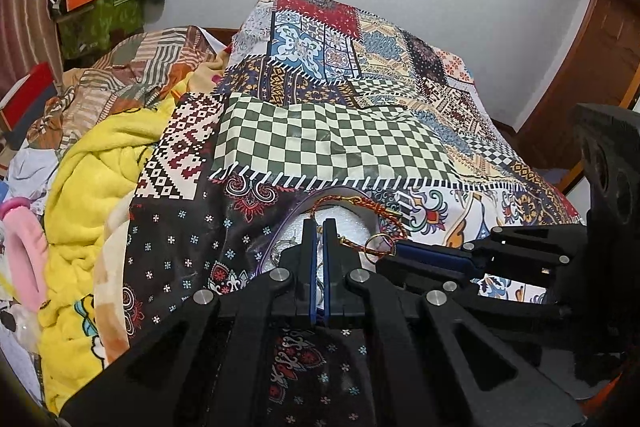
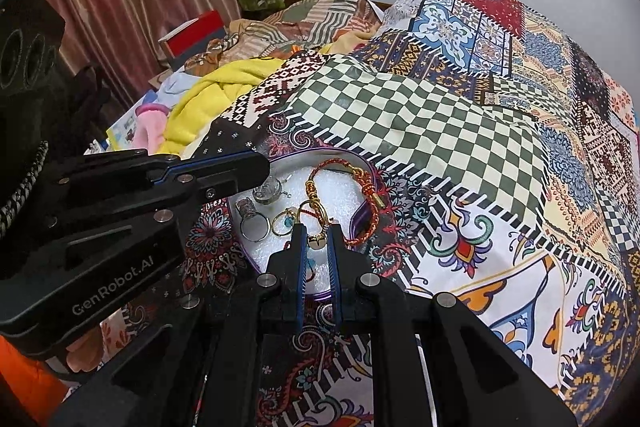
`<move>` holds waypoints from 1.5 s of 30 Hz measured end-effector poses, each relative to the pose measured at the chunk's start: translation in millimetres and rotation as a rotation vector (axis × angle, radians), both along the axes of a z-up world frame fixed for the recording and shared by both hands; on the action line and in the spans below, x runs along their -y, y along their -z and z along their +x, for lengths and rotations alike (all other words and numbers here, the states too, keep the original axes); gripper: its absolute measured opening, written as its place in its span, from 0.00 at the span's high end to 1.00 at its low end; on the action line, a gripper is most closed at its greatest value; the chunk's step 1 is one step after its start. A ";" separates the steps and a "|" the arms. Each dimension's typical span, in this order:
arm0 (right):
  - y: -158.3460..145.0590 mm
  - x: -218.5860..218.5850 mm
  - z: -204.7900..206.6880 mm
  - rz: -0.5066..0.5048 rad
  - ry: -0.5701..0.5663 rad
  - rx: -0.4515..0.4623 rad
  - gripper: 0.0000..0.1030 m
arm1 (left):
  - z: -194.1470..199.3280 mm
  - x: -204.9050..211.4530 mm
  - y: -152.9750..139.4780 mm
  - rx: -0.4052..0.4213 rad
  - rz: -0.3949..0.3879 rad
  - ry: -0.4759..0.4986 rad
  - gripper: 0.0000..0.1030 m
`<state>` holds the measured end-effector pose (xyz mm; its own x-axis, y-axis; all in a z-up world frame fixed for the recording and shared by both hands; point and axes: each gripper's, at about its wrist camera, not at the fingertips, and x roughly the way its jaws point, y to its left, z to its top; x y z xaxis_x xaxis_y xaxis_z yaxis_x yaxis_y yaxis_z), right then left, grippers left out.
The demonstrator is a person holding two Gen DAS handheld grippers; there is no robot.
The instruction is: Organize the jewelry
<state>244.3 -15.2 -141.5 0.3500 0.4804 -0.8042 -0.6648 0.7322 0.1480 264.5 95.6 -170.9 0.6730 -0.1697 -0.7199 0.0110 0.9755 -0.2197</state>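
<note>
I have both grippers over a shallow purple-rimmed tray [image 2: 362, 163] with a white foam-like lining, lying on the patchwork bedspread [image 2: 460, 131]. My left gripper [image 1: 319, 227] has its blue-padded fingers drawn nearly together, with only a thin slit between them; something thin shows in the slit, but I cannot tell whether it is pinched. My right gripper [image 2: 318, 233] stands slightly parted, its tips either side of a small gold-coloured piece [image 2: 317, 239] on a red cord, not clearly pressing it. A braided red and gold bracelet [image 2: 362, 183] curves across the tray's far side and drapes over its right rim. Left of my right fingertips lie a silver ring [image 2: 253, 225], a gold ring [image 2: 282, 223] and a small clear-stoned piece [image 2: 265, 193], close together on the lining. The bedspread is smooth printed cloth, open to the right and beyond the tray; a fluffy yellow blanket [image 1: 96, 163] crowds the left.
</note>
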 end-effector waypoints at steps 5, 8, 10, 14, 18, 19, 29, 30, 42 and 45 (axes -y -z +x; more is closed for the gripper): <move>1.1 -2.3 0.0 -0.009 -0.002 0.003 0.91 | 0.8 -0.1 -0.6 0.004 0.004 0.001 0.99; -1.5 -3.6 -2.4 -0.015 -0.010 0.012 0.91 | -0.2 -0.8 -4.1 0.012 0.006 -0.003 0.99; -3.0 -4.2 -3.2 -0.020 -0.015 0.009 0.91 | -1.3 -1.7 -7.0 0.013 0.009 -0.007 0.98; -7.8 -1.2 -5.0 -0.024 -0.010 0.001 0.90 | -4.5 -5.8 -13.7 0.018 0.000 -0.021 0.88; -19.3 4.8 -10.1 -0.012 -0.002 0.022 0.90 | -12.0 -9.7 -26.4 0.046 -0.002 -0.039 0.76; -24.1 6.4 -12.2 -0.011 0.001 0.036 0.90 | -14.1 -9.8 -30.5 0.053 -0.003 -0.041 0.76; -94.7 34.2 -43.8 0.079 0.054 0.203 0.89 | -52.8 -2.8 -88.7 0.177 0.021 -0.048 0.76; -106.1 38.7 -50.4 0.094 0.063 0.232 0.89 | -60.5 -0.3 -97.9 0.199 0.028 -0.048 0.76; -196.9 81.7 -130.5 0.270 0.157 0.507 0.67 | -160.2 27.0 -183.7 0.472 0.101 -0.074 0.70; -213.0 91.8 -156.4 0.317 0.196 0.599 0.41 | -193.3 34.8 -201.8 0.558 0.126 -0.097 0.62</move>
<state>87.9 -106.9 71.5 0.7926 0.5427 -0.2780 -0.5591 0.8288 0.0238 71.3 60.9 30.9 0.9647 -0.0245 -0.2622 0.0012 0.9961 -0.0887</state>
